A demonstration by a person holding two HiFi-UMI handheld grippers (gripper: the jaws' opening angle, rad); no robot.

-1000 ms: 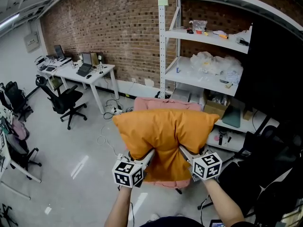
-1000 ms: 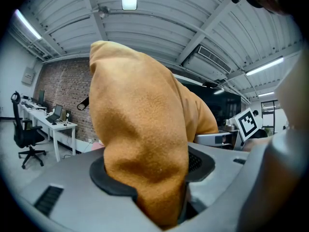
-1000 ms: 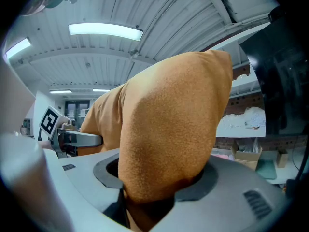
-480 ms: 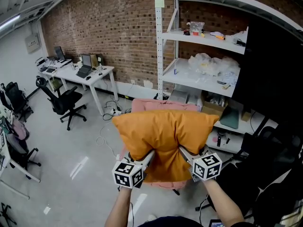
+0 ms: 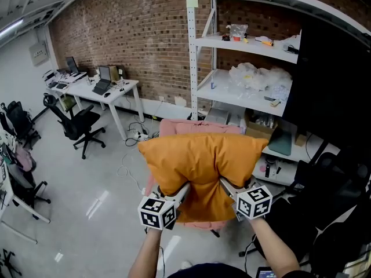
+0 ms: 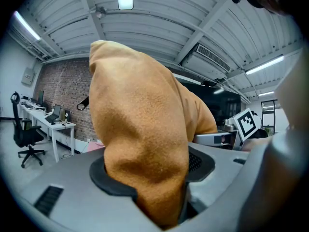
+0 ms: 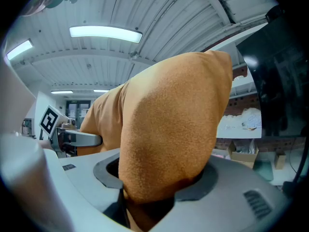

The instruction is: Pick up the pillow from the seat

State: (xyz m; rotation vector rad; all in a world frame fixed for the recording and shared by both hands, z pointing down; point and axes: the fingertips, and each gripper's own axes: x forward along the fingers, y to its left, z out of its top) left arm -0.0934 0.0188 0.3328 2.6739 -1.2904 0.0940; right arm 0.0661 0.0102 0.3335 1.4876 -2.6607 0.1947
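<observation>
The pillow (image 5: 200, 167) is a plain mustard orange with a fine fleecy nap. My left gripper (image 5: 184, 190) and my right gripper (image 5: 225, 186) are pale grey with black pads, and each carries a cube patterned in black-and-white squares. The seat (image 5: 174, 126) is pink. The wall (image 5: 133, 33) is red-brown brick lined with paler mortar. The shelf unit (image 5: 190, 51) is white, the desk (image 5: 119, 88) white too, and the office chair (image 5: 78, 123) black. The floor (image 5: 87, 201) is a glossy pale grey, and the ceiling (image 6: 159, 23) a ribbed light grey.
</observation>
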